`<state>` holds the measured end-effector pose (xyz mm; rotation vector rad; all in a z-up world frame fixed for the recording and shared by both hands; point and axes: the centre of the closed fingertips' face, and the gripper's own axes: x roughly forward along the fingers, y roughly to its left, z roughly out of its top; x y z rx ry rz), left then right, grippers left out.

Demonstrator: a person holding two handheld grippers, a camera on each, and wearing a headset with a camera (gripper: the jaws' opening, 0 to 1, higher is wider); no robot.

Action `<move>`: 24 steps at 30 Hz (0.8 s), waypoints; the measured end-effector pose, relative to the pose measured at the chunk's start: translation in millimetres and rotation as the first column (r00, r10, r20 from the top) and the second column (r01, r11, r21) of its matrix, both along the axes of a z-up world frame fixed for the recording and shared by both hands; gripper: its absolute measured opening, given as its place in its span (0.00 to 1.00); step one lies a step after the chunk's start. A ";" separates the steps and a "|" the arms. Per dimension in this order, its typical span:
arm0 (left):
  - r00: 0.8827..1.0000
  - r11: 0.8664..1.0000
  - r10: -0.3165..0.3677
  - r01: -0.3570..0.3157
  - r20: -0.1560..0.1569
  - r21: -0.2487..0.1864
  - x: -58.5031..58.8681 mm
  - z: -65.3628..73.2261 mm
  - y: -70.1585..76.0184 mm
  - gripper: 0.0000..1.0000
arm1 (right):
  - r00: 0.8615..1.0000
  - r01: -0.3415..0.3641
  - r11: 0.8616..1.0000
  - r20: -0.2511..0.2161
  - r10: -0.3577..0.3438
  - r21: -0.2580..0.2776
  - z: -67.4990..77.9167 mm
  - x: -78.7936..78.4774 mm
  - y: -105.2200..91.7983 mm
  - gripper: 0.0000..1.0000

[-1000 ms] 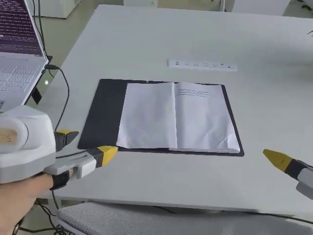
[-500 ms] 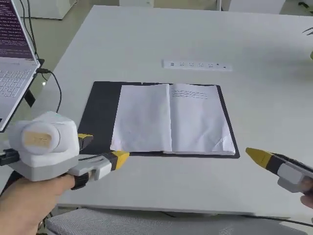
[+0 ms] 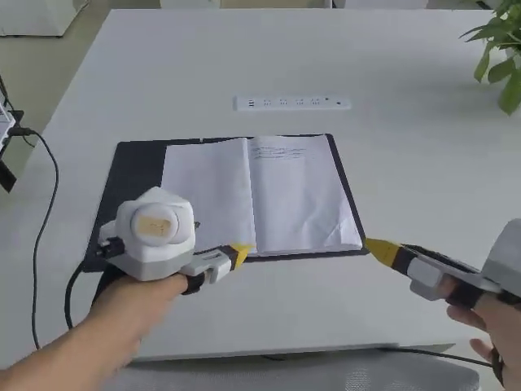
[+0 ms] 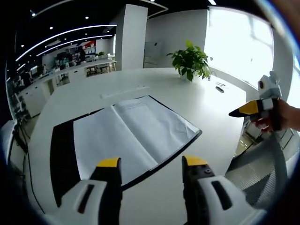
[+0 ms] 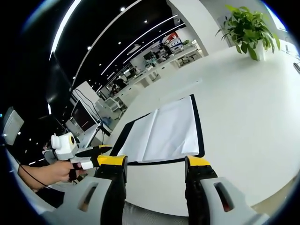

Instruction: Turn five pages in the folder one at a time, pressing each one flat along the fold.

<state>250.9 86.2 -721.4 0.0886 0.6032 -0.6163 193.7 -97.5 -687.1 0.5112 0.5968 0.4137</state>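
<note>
Right, took in the white table first, black folder lying open flat at its middle, white pages up. Caught the left gripper by the folder's near edge, jaws spread, holding nothing. Saw the right gripper off its near right corner, likewise spread and empty. Noted a power strip beyond.

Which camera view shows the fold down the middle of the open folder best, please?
The head view: it looks down on the folder, so the fold runs clear from top edge to bottom. The left gripper view shows the fold slanted and low; the right gripper view shows it foreshortened and small.
</note>
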 end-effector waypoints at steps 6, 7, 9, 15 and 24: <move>0.999 0.999 -0.050 0.050 0.010 0.001 23.7 -18.1 -47.7 0.51 | 1.000 0.018 1.000 -0.017 -0.018 0.023 -16.3 11.4 -1.6 0.46; 0.998 0.999 -0.052 0.052 0.018 -0.001 27.2 -19.2 -54.3 0.52 | 1.000 0.023 0.999 -0.020 -0.022 0.032 -18.4 13.6 -2.0 0.46; 0.997 0.997 -0.071 0.071 0.039 -0.001 34.7 -22.6 -70.3 0.52 | 0.999 0.036 0.998 -0.027 -0.035 0.050 -25.4 20.1 -4.0 0.46; 0.990 0.990 -0.132 0.128 0.057 0.060 47.2 -44.0 -100.4 0.52 | 0.998 0.047 0.998 -0.045 -0.044 0.052 -42.6 37.1 -10.6 0.44; 0.993 0.989 -0.112 0.108 0.042 0.097 62.4 -66.5 -109.8 0.52 | 0.998 0.032 0.999 -0.064 -0.030 0.039 -65.0 63.1 -10.4 0.41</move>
